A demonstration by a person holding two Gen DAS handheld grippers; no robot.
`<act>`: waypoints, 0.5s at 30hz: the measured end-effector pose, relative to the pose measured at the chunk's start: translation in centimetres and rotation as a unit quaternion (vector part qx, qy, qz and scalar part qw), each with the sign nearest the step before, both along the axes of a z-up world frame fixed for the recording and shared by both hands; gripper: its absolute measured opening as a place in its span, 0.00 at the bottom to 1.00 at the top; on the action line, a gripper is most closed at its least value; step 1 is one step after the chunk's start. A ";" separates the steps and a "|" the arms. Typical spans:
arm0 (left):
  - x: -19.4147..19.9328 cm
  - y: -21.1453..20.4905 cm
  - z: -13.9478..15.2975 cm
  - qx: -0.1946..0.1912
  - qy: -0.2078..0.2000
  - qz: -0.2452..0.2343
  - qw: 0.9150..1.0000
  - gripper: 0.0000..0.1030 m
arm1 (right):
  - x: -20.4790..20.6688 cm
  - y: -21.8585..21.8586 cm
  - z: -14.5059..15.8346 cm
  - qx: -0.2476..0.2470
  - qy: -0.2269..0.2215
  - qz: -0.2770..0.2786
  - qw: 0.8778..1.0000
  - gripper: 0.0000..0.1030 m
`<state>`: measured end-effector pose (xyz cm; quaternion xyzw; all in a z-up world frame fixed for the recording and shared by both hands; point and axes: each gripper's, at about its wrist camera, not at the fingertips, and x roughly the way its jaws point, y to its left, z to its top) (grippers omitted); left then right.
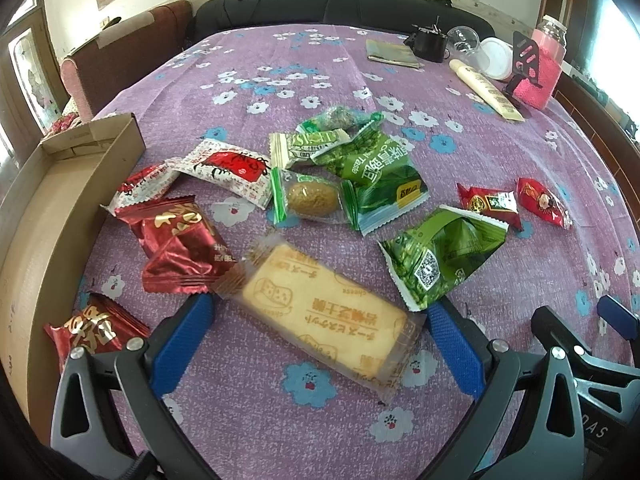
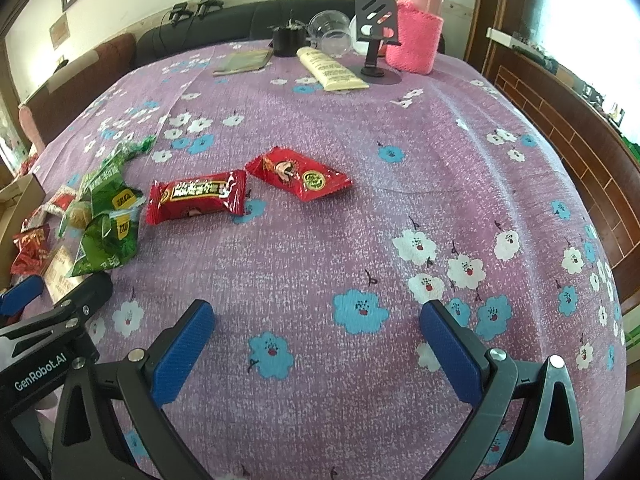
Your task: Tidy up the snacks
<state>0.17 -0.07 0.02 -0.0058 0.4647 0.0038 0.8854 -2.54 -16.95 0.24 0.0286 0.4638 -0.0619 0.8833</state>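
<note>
The left tool (image 1: 316, 320) is spread wide, its blue fingers on either side of a cracker packet (image 1: 324, 312) on the purple flowered tabletop (image 1: 280, 420), gripping nothing. A cardboard box (image 1: 48, 216) stands at the left. The right tool (image 2: 316, 320) gapes empty; two red snack packets (image 2: 196, 198) lie farther off.

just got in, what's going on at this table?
A person with two handheld grippers is sorting snacks. The left gripper is open, its fingers on either side of a clear-wrapped cheese biscuit pack, not yet closed on it. The right gripper is open over bare tablecloth, holding nothing. Red and green packets lie loose on the cloth; the cardboard box at the left looks empty where visible.
</note>
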 end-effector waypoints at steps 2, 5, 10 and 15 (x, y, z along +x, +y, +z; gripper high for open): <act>-0.1 -0.1 0.0 0.001 -0.001 0.003 1.000 1.00 | 0.0 -0.1 0.0 0.000 0.001 0.001 1.000 1.00; -0.1 -0.1 0.0 0.001 -0.001 0.004 1.000 1.00 | -0.2 0.0 0.0 -0.001 0.000 0.005 1.000 1.00; -0.2 -0.1 0.0 0.001 -0.002 0.003 1.000 1.00 | -0.2 0.0 0.0 -0.001 0.002 0.010 1.000 1.00; -0.2 0.0 0.0 0.001 0.005 0.001 1.000 1.00 | -0.3 0.0 0.0 -0.001 0.001 0.011 1.000 1.00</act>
